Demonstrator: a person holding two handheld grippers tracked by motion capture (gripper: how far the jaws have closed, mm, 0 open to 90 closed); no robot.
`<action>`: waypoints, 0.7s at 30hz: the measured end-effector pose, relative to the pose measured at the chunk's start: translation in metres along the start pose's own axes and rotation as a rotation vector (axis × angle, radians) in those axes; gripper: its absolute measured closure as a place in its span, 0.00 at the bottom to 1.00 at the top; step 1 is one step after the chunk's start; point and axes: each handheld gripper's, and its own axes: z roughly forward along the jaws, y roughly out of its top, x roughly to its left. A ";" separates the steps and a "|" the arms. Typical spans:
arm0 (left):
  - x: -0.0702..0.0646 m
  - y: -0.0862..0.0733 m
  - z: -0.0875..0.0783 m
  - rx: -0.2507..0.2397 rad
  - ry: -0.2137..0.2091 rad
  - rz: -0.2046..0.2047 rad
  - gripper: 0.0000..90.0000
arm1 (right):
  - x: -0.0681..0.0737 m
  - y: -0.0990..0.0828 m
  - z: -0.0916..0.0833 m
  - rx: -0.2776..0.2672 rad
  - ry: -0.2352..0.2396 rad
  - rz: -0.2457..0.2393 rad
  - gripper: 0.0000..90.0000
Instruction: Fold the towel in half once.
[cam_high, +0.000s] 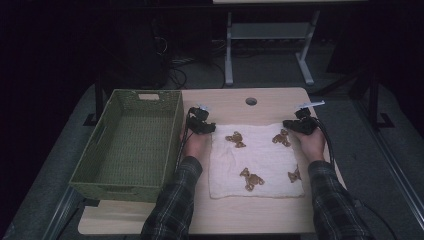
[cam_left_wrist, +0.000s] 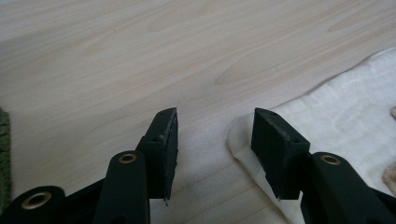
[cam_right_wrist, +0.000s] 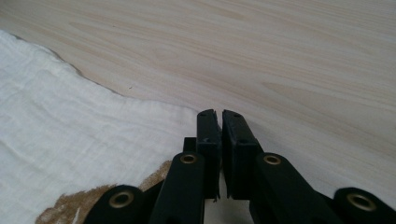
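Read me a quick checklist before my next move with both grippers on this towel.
1. Left gripper open: ok.
2. Towel corner pinched by the left gripper: not ok; the corner lies beside one jaw, ungripped.
3. Right gripper shut at the other far corner: ok.
4. Cloth caught between the right jaws: cannot tell.
5. Towel lying flat on the table: ok.
6. Green basket apart from the towel: ok.
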 end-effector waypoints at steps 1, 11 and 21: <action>0.000 0.000 0.000 -0.003 -0.006 -0.004 0.57 | 0.000 0.000 0.000 0.004 -0.002 -0.001 0.96; -0.006 0.002 -0.001 -0.003 -0.047 0.027 0.97 | 0.001 0.002 -0.003 0.021 -0.001 0.005 0.98; -0.011 0.008 -0.035 -0.083 -0.018 0.030 0.97 | 0.002 0.009 -0.033 -0.038 0.013 -0.016 0.98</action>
